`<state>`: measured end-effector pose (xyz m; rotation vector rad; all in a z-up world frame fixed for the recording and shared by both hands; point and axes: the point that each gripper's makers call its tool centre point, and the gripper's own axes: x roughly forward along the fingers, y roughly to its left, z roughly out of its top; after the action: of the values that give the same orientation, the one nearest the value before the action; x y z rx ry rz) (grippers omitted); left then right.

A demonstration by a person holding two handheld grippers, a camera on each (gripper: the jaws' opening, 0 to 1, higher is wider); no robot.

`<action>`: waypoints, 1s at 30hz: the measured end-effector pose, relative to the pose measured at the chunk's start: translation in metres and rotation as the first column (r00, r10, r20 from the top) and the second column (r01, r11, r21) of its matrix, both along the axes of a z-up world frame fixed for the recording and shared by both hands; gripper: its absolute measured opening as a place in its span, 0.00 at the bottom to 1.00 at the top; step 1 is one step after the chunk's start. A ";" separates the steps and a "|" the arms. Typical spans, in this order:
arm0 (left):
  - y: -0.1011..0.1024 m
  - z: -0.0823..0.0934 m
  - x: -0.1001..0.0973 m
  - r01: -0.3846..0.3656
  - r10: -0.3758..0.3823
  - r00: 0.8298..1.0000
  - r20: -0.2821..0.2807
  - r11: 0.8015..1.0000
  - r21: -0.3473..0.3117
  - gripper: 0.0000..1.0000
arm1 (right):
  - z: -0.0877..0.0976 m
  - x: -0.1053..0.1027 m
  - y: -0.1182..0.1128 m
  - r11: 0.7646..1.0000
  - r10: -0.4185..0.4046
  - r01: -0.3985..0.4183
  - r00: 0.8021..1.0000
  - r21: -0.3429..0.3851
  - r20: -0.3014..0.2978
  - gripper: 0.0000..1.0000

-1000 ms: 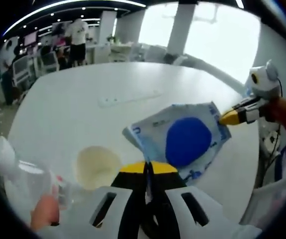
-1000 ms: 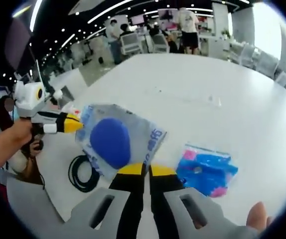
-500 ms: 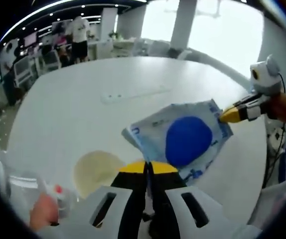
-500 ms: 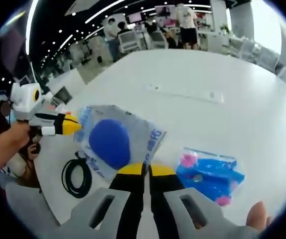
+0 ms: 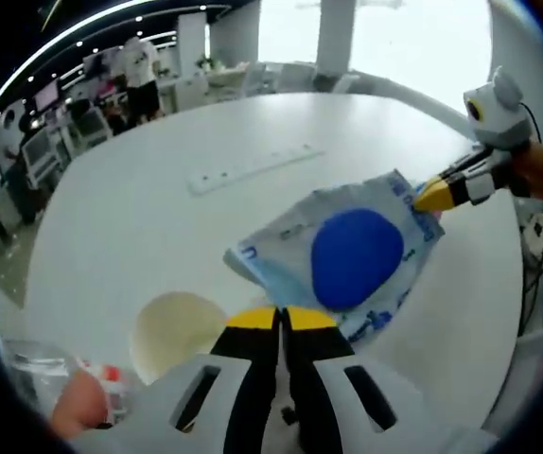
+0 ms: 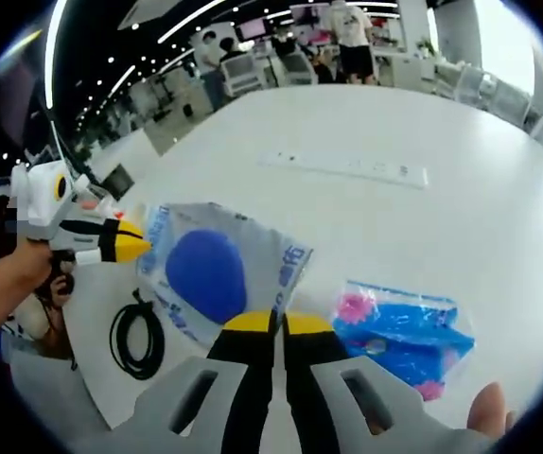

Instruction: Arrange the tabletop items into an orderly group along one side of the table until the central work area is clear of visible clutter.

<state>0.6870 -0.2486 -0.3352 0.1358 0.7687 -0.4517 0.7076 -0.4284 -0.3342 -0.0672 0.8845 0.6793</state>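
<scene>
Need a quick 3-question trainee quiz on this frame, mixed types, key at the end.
1. True or false: both grippers pinch the same clear bag holding a blue pad.
2. What lies on the table beside the left gripper in the left gripper view: A) a pale round disc B) a red mug C) a book?
3. In the right gripper view, what dark looped item lies near the table edge?

Key: 1 true; 2 A; 3 a coiled black cable.
</scene>
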 end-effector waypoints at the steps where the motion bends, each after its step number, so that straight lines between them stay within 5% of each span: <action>1: 0.000 -0.001 0.000 0.000 0.000 1.000 0.001 1.000 0.009 0.00 | -0.001 0.000 0.000 1.000 0.001 -0.001 1.000 0.000 -0.002 0.03; 30: 0.000 -0.029 0.001 0.010 -0.004 0.997 -0.074 0.996 0.088 0.00 | -0.032 0.006 0.002 0.999 0.008 -0.010 0.998 -0.032 -0.061 0.03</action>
<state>0.6878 -0.2490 -0.3642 0.2057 0.8614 -0.4313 0.7133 -0.4261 -0.3663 -0.0799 0.9544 0.6783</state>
